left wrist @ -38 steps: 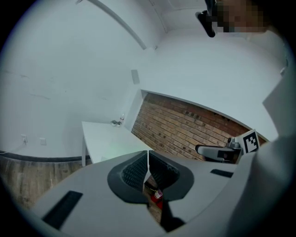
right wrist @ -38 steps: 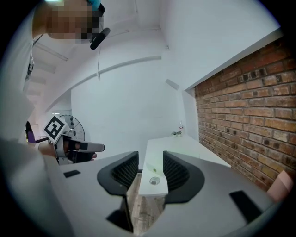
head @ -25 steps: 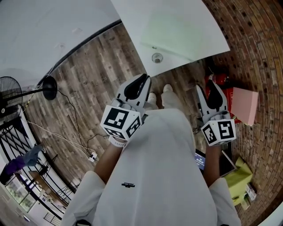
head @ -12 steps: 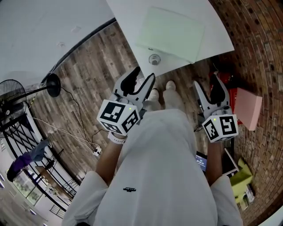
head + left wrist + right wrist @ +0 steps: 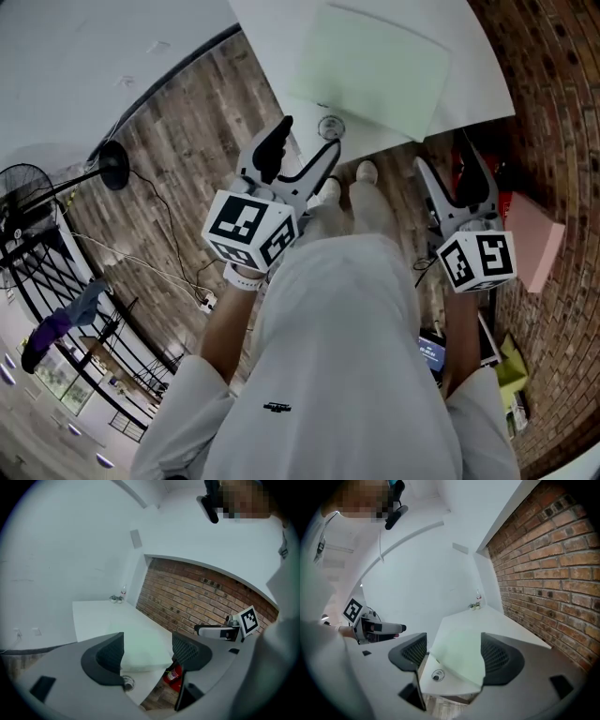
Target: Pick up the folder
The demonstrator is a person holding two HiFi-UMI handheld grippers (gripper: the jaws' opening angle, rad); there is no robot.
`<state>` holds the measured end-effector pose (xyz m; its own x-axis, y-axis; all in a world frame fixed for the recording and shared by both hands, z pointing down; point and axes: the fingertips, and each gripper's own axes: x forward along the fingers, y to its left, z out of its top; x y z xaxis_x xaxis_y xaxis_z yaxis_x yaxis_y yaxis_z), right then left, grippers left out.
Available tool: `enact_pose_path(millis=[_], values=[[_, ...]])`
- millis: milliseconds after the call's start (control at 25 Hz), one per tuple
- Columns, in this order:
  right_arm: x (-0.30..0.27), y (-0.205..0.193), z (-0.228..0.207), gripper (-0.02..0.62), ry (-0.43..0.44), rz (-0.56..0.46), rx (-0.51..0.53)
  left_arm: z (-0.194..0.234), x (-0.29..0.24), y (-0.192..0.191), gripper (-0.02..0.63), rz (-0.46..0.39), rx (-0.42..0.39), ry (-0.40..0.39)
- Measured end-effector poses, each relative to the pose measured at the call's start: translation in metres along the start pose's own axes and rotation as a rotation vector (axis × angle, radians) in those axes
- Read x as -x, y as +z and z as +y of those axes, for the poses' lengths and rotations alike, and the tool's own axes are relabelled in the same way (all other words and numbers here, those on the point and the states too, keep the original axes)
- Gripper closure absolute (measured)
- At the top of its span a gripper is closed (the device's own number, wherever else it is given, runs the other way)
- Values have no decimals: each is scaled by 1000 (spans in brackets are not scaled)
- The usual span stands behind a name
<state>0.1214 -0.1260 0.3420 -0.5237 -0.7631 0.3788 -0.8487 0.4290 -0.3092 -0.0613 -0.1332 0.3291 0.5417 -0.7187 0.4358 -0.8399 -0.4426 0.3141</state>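
Nearest, short of the table (image 5: 279, 47), the left gripper (image 5: 309, 133) and the right gripper (image 5: 441, 150) are held out in front of the person's white shirt (image 5: 337, 356), both aimed toward the table's near edge. The left gripper's jaws stand wide and are opening, with nothing between them. The right gripper's jaws are parted less widely and are also opening, likewise with nothing held; each gripper view shows only the table and folder past the gap.

Below the table's near corner, on the wooden floor (image 5: 187, 141), a red fire extinguisher (image 5: 174, 673) stands by the brick wall (image 5: 197, 597). A pink box (image 5: 534, 239) lies on the floor farther from the table, on the right gripper's side.

On the table, just inside the near edge, is a round cable hole (image 5: 330, 127). Just beyond it the folder (image 5: 375, 70), pale green, lies flat on the tabletop, untouched by either gripper. At the table's far end sit some small items (image 5: 476, 604), too small to tell apart.
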Motion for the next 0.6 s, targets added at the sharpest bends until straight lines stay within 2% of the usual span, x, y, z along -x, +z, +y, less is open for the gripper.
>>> enact_pose_path(millis=[200,480,600], values=[[-28,-1,-15,238,10,12,-10,21,-24,0,291,30,6,19],[-63,-13,-40,213,-20,62,-40,47,-67,-10,275,105,-13,21],[-75,-21,-53,182,-27,85,-55,58,-88,-13,264,126,-18,31]])
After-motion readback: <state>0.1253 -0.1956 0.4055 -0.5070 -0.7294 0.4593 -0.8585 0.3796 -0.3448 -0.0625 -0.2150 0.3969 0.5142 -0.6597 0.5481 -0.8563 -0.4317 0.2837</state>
